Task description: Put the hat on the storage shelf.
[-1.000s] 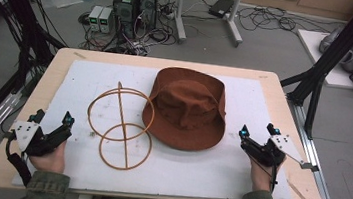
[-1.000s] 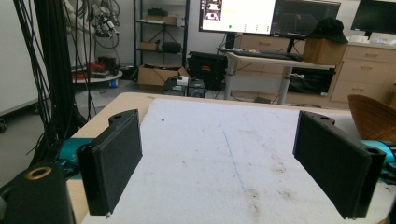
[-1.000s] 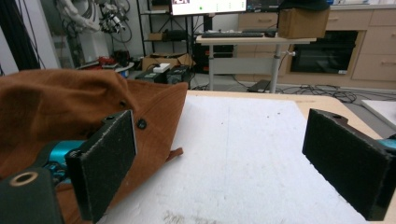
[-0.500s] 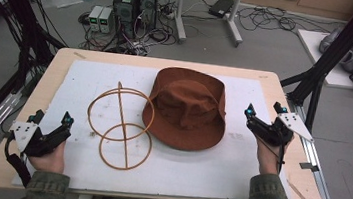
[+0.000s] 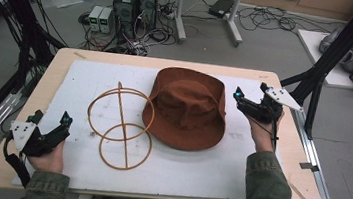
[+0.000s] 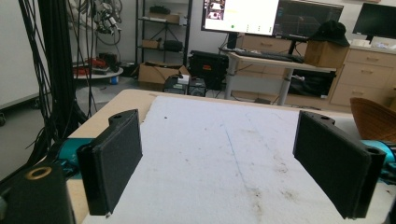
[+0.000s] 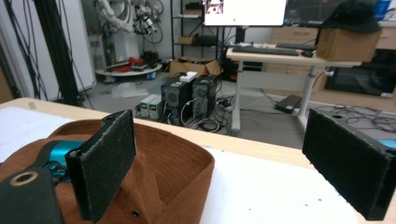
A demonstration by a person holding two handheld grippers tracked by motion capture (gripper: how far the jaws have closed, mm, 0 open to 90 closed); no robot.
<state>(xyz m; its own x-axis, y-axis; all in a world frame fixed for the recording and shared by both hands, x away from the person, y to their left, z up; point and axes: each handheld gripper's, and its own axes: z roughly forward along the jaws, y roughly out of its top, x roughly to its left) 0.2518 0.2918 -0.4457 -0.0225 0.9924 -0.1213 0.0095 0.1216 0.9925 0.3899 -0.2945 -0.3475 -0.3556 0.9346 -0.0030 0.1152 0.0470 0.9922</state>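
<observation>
Nothing's grabbed yet. Brown hat (image 5: 187,109) sits mid-frame on the white mat (image 5: 207,168), wire stand (image 5: 120,123) to its left. Right gripper (image 5: 250,104), jaws apart, hovers by the brim; left gripper (image 5: 50,133) idles lower left, jaws apart too.

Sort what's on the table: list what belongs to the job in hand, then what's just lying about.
In the job:
- brown hat
- right gripper, open beside the hat's brim
- wire hat stand, probably

Lying about:
- left gripper, open, idle at the table's near corner
- white mat
</observation>
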